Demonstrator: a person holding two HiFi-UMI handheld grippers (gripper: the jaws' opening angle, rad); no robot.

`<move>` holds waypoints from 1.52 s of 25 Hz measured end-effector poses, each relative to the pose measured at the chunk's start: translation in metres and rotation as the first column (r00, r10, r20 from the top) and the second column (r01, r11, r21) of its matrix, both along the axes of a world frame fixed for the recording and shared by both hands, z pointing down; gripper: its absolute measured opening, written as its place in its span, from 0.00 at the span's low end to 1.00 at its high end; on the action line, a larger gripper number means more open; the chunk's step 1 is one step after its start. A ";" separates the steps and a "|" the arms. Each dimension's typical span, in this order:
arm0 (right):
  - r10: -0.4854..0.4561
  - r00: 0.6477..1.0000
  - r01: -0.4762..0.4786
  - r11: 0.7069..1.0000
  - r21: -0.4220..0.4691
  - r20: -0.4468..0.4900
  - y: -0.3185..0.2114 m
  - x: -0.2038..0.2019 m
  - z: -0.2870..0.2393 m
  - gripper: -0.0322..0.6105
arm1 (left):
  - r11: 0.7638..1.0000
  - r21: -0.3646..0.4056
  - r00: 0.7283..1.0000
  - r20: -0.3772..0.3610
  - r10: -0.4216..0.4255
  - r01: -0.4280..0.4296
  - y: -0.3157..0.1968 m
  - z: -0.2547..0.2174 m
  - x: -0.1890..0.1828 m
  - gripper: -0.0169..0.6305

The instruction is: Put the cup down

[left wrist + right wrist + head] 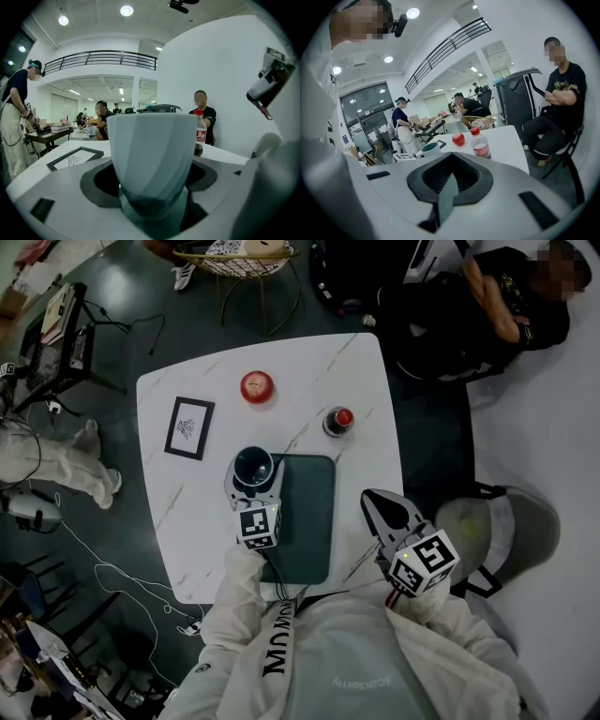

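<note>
A dark teal cup (253, 465) stands upright between the jaws of my left gripper (251, 480), which is shut on it. It is over the left edge of a dark green mat (309, 521) on the white marble table (366, 381). I cannot tell whether its base touches the table. In the left gripper view the cup (154, 150) fills the middle, pale on the outside, and my left gripper (154, 197) clasps its lower part. My right gripper (384, 509) hangs shut and empty over the table's front right edge, apart from the cup (430, 149).
Behind the cup lie a black picture frame (189, 427), a red apple (256, 386) and a red-capped bottle (338, 421). A grey stool (511, 531) stands right of the table. A person (506, 306) sits at the far right corner. Cables trail on the floor at left.
</note>
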State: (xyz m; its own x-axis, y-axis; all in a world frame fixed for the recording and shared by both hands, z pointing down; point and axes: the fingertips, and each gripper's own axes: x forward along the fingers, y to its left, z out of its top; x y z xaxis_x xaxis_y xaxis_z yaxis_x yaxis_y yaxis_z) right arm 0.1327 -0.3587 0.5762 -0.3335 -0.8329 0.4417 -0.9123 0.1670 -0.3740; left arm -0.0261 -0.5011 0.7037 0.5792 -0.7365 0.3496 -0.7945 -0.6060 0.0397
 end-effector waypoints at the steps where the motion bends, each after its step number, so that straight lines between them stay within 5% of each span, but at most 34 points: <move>1: 0.001 1.000 -0.001 1.000 0.000 -0.002 0.000 0.000 -0.001 0.06 | 1.000 -0.002 1.000 0.003 0.000 0.000 0.000 0.001 -0.001 0.62; 14: -0.012 1.000 0.012 1.000 0.000 0.013 0.005 -0.015 -0.002 0.06 | 1.000 -0.001 0.999 0.048 0.021 -0.021 0.007 0.010 -0.005 0.62; 38: 0.016 1.000 -0.016 0.999 0.047 0.014 0.058 -0.020 -0.028 0.06 | 0.985 -0.175 0.987 0.160 0.014 0.014 0.028 0.028 -0.021 0.67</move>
